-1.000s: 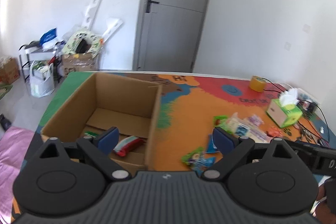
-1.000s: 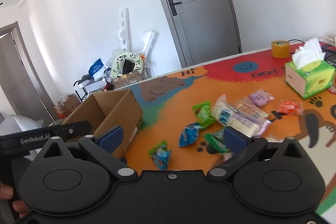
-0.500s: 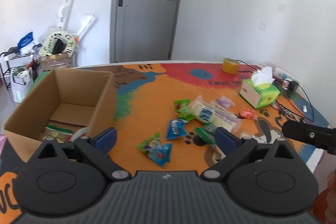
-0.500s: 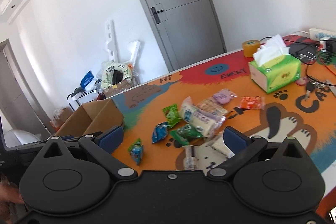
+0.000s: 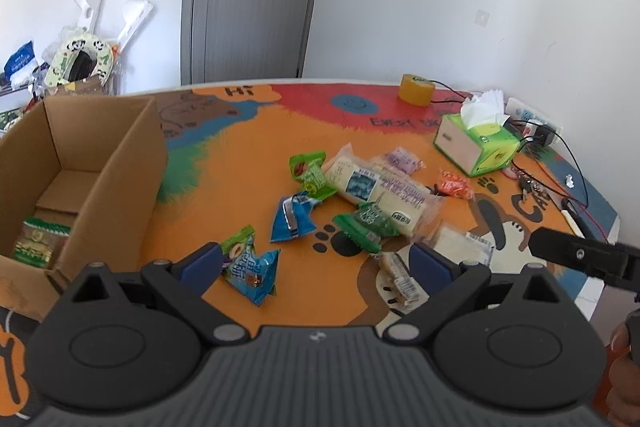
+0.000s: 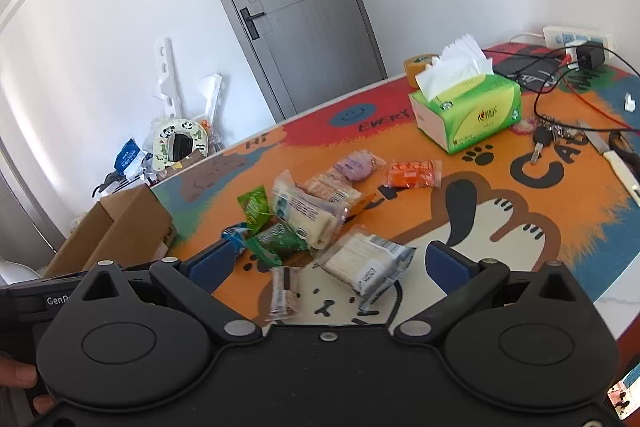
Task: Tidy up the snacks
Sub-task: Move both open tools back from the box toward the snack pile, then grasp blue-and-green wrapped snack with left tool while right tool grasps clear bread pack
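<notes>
Both claws hang spread and empty: the left gripper (image 5: 316, 261) beside a blue-green foil snack packet (image 5: 251, 265), the right gripper (image 6: 330, 265) over a clear-wrapped white snack bar (image 6: 366, 261). The open brown cardboard box (image 5: 120, 163) sits left. Next likely: lower and pinch.

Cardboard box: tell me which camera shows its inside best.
The left wrist view. It looks down into the cardboard box, showing the floor and a green packet inside. The right wrist view shows the box far off and low, with only its outer wall and rim visible.

both grippers off the box (image 5: 80, 163), snackward
</notes>
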